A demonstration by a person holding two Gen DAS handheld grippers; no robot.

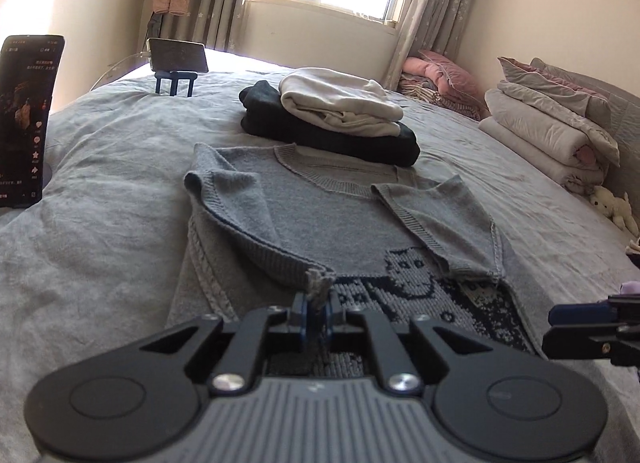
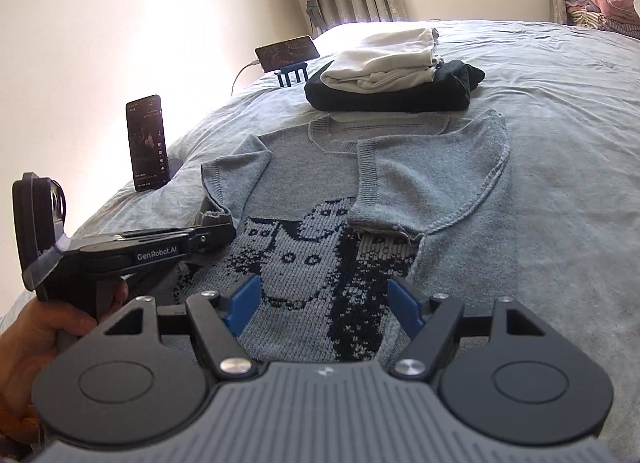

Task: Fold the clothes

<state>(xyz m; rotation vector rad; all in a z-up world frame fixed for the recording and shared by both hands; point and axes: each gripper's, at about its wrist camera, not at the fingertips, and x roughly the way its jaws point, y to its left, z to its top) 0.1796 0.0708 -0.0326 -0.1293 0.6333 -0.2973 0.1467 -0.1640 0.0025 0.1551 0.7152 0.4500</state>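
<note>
- Grey sweater lies flat on the bed, long axis running 6 to 12, collar at 12 o'clock.
- Left tool pinches the left sleeve cuff.
- Right tool hovers wide open, empty, over the cat pattern.

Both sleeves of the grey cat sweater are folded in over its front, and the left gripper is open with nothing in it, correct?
Not quite. The left gripper is shut on the cuff of the sleeve on its side, as the left wrist view shows. The rest stands: both sleeves lie folded over the front of the grey cat sweater.
</note>
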